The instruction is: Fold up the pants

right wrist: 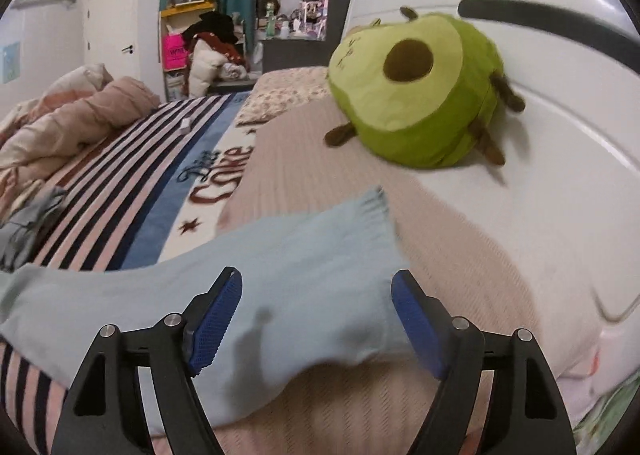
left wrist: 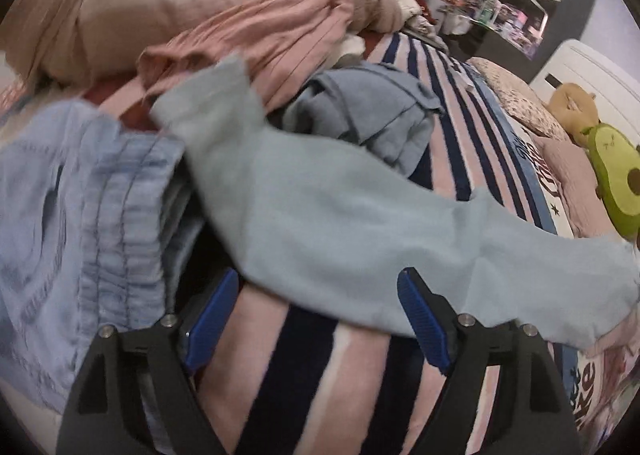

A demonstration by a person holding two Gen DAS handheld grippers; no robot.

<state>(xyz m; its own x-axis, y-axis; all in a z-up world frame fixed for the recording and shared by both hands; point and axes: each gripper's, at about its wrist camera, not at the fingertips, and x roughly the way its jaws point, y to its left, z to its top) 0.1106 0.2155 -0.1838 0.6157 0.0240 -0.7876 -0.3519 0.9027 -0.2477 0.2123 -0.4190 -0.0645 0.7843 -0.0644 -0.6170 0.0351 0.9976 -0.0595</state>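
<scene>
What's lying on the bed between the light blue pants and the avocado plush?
Only bare pink pillow lies between the light blue pants and the avocado plush, seen in the right wrist view.

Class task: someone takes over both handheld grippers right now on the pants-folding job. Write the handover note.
Left gripper: open, holding nothing, just short of the pale blue pants.
Right gripper: open, pads either side of the pant leg end without pressing it.
Pants lie stretched out across the striped blanket, leg end reaching the pink pillow near the avocado plush.
Done: laid out. Left: every fold.
</scene>
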